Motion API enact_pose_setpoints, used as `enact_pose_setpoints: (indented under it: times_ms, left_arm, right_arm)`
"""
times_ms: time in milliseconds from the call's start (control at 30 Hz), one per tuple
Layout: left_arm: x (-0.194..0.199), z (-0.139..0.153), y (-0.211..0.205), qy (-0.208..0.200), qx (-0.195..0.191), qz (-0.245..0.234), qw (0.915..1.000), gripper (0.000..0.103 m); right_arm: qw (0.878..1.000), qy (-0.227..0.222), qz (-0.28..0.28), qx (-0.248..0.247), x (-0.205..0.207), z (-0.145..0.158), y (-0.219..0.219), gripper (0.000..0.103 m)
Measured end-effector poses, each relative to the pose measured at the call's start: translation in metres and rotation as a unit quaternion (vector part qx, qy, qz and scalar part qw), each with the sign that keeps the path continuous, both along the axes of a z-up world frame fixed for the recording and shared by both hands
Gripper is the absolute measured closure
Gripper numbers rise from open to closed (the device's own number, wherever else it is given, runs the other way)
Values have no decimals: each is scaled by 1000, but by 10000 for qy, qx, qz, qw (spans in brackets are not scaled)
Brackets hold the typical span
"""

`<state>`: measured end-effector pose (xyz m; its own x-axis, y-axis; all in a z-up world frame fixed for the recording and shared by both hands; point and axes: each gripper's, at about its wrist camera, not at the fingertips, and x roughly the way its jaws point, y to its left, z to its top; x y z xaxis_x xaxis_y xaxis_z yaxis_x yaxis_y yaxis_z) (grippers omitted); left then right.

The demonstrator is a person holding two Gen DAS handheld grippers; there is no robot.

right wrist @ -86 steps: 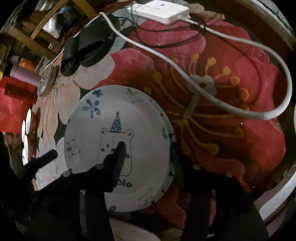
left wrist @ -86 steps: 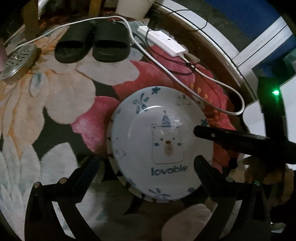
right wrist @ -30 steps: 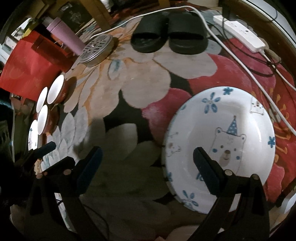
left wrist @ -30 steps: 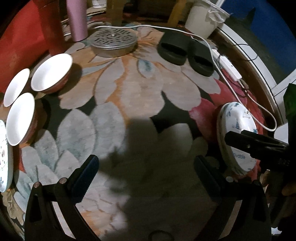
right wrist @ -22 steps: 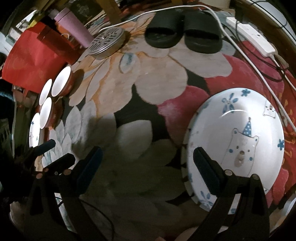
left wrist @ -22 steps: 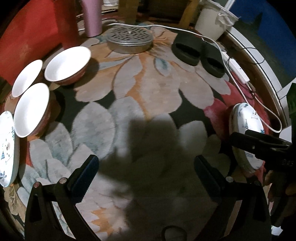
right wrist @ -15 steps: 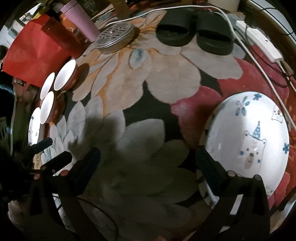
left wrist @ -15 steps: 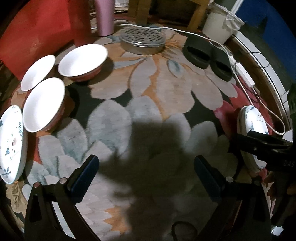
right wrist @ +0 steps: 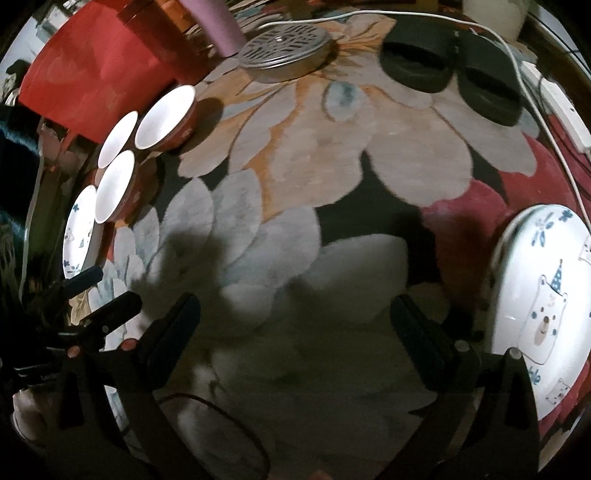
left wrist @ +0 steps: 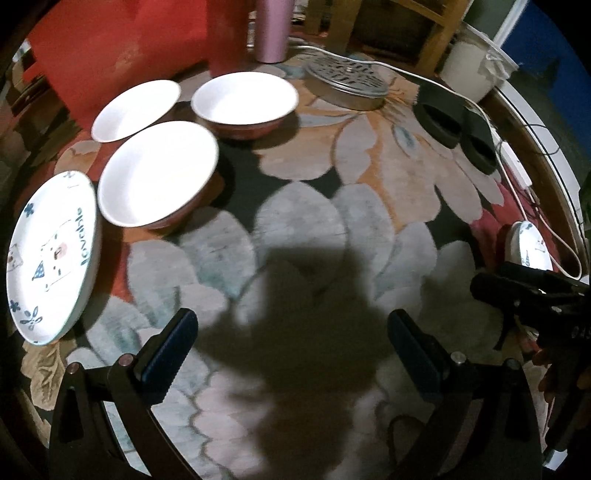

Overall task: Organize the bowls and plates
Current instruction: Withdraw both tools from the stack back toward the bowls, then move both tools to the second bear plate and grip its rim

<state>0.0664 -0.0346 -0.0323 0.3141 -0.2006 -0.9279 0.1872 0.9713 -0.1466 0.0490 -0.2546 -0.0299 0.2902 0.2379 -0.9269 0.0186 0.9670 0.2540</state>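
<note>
While both grippers, left point(left wrist: 291, 345) and right point(right wrist: 295, 326), gape empty, one white bear-printed ceramic plate point(left wrist: 50, 254) and three white red-sided bowls point(left wrist: 157, 173) (unstacked) await sorting beside the stacked plates point(right wrist: 543, 310).

A thick floral rug point(left wrist: 332, 206) covers the floor, its big petals grey, peach and deep red on black, with a dark shadow falling across the near part. At the far edge stand a red box point(left wrist: 122, 48) and a pink tumbler point(left wrist: 271, 29), with a round perforated metal lid point(left wrist: 347, 79) just beside them. A pair of black slippers point(right wrist: 454, 74) lies to the right, near a white cable point(right wrist: 546, 140) and power strip point(left wrist: 517, 170). Wooden chair legs point(left wrist: 443, 33) and a white bin point(left wrist: 476, 70) stand behind. The light is dim.
</note>
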Motion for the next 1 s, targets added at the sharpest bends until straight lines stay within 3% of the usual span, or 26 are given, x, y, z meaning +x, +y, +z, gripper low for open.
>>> enact_pose_setpoints:
  times_ms: [300,700,1000]
  left_arm:
    - [-4,-1,39,-32,58,305,9995,1]
    - [-11,-8,121,-36,130,1016,9947,1]
    - [-4,-3,218,-86,47,2105,9775,1]
  right_arm:
    - [9993,-9,375,45,7,-3,43,0]
    - [9940,16,1096,60,17,-7,118,0]
    - [9741,-78,2260,-31,40,12,202,0]
